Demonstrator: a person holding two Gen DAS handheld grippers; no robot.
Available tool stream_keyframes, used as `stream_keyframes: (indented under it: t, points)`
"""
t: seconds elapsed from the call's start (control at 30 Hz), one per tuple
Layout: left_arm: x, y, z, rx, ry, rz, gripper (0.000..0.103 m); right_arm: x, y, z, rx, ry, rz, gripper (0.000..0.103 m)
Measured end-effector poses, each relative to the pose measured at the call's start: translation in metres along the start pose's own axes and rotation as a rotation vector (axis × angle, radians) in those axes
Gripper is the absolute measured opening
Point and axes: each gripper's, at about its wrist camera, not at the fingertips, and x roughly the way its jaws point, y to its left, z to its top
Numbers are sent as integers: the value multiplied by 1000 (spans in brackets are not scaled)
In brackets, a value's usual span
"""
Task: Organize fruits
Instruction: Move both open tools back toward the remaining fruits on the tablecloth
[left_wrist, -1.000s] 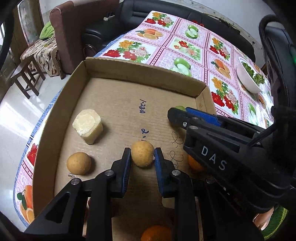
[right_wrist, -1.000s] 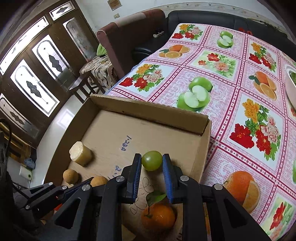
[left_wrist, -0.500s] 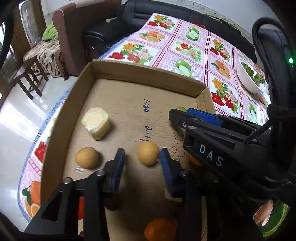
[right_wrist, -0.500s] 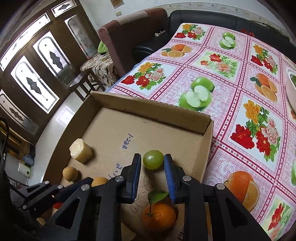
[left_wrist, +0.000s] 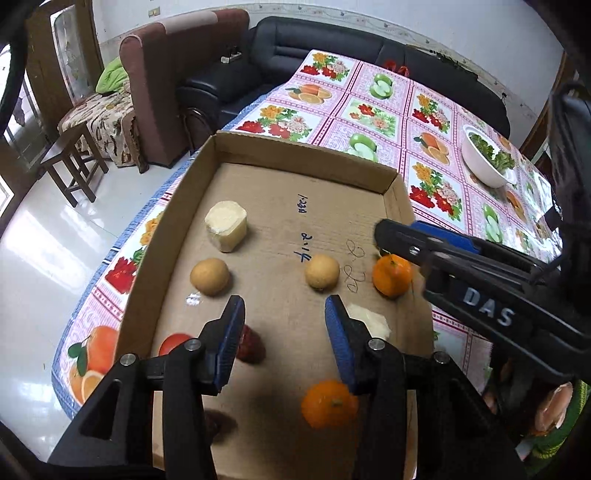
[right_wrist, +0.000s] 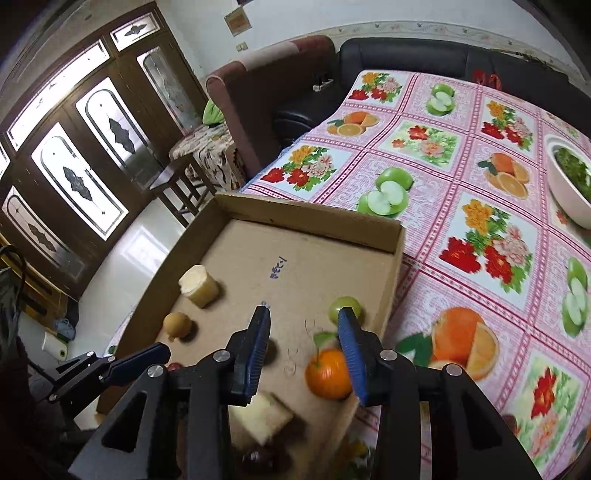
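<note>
A shallow cardboard box lies on the flowered tablecloth. In it lie a tan round fruit, a second tan fruit, a pale cut cylinder, two oranges, red fruits and a pale wedge. A green grape-like fruit lies by the box's right wall, an orange near it. My left gripper is open and empty above the box, behind the tan fruit. My right gripper is open and empty, just behind the green fruit.
A white bowl of greens stands on the table at the far right. A black sofa and a brown armchair stand beyond the table. A wooden stool is on the floor at left.
Both grippers have opened and drawn back and up. The left one let go of the tan fruit, the right one let go of the green fruit; both fruits now rest on the box floor.
</note>
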Motion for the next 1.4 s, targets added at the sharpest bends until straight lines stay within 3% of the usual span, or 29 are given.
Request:
stream_keyframes:
  t: [0.37,0.67,1.03,1.4]
  points:
    - [-22,-11,-19,13,-27,-24,44,-62,-20,-45,70,-77,6,41]
    - [-37,-28,-31,31,-39,-92,43,-109,-62,-95,155,-125,-68,44]
    - [-45,-73,-41,112,-35,-157,43,-144,-116,-174,300,-129,-145,44]
    - [-39,-122,-52,205,6,-206,43,-172,-141,-211,366,-167,-196,44]
